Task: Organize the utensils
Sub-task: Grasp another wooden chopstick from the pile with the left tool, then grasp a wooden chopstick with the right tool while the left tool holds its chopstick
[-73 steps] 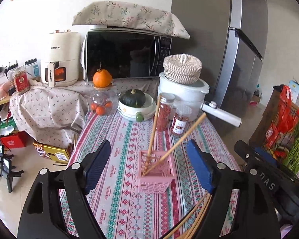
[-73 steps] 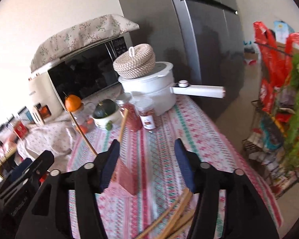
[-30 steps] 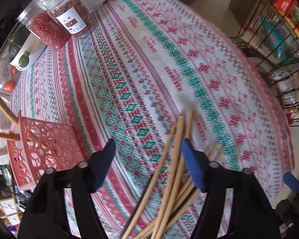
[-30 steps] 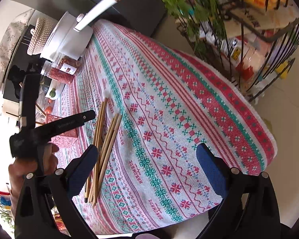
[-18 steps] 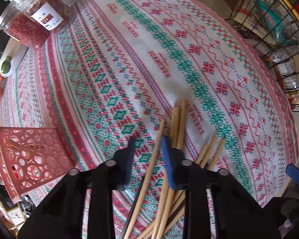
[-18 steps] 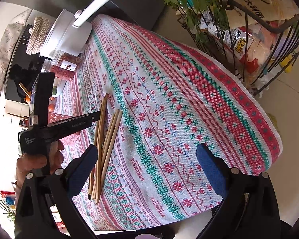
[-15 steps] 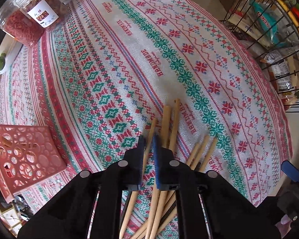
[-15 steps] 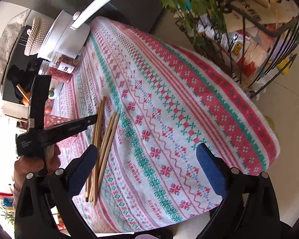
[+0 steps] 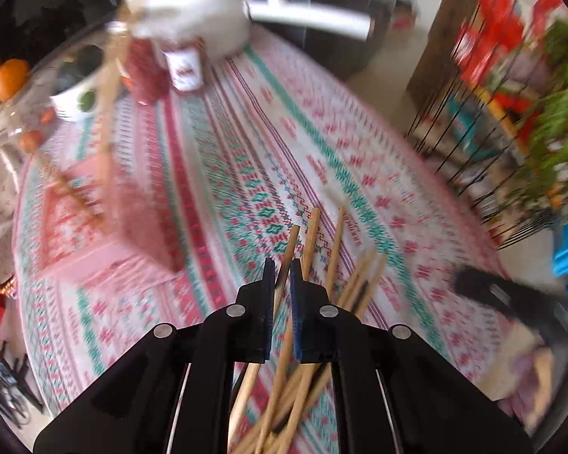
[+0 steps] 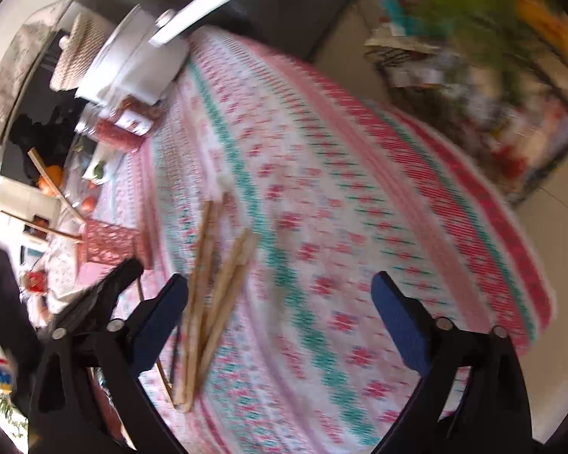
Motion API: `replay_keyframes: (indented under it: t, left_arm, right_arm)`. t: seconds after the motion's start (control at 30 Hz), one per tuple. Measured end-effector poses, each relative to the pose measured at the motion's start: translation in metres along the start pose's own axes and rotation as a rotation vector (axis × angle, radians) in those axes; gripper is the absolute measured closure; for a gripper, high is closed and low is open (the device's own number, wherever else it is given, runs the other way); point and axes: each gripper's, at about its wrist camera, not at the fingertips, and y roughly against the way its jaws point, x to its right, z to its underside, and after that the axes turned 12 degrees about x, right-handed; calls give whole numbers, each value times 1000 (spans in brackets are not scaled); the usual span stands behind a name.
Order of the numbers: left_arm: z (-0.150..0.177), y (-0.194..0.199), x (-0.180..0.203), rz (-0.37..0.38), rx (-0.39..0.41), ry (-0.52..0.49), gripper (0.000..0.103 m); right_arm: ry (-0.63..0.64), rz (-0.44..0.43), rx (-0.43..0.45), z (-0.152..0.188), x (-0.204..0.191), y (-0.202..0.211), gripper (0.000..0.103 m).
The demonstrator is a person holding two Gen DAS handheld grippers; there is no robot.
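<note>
Several chopsticks (image 9: 354, 276) lie on the patterned cloth (image 9: 246, 143) just right of the left gripper (image 9: 281, 268), clamped on one chopstick (image 9: 288, 249). Ahead-left stands a pink holder (image 9: 94, 219), blurred. Right gripper (image 10: 280, 283), wide, is closing on nothing.

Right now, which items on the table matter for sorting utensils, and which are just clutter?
Job:
- left claw, shut on one chopstick
- loose chopsticks on the cloth
- pink holder with two already in it
- right claw, open, closing, nothing between

Clutter:
- white pot
- spice jars
- orange
</note>
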Motion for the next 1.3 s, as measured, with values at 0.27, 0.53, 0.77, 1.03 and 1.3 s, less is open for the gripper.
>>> replay_keyframes:
  t: [0.27,0.53,0.77,1.03,1.3]
  left_arm:
    - [33,87,-30,18,162,104,99]
    - [57,109,-40,7,189,104,99]
    - [62,112,-45,6,192,114,99]
    - [64,117,-56,-13,212,163,99]
    - [72,153,-59,-29,316,186,99]
  right_arm:
    - [-5,-9,-73,-14,-41,-52,46]
    - [67,87,-48,-13,-68,-82,60]
    - [199,197,-10,-4,-88,-102,82]
    - [231,165,55,1,-88,-91,97]
    - [258,40,202,17,-93,-7,97]
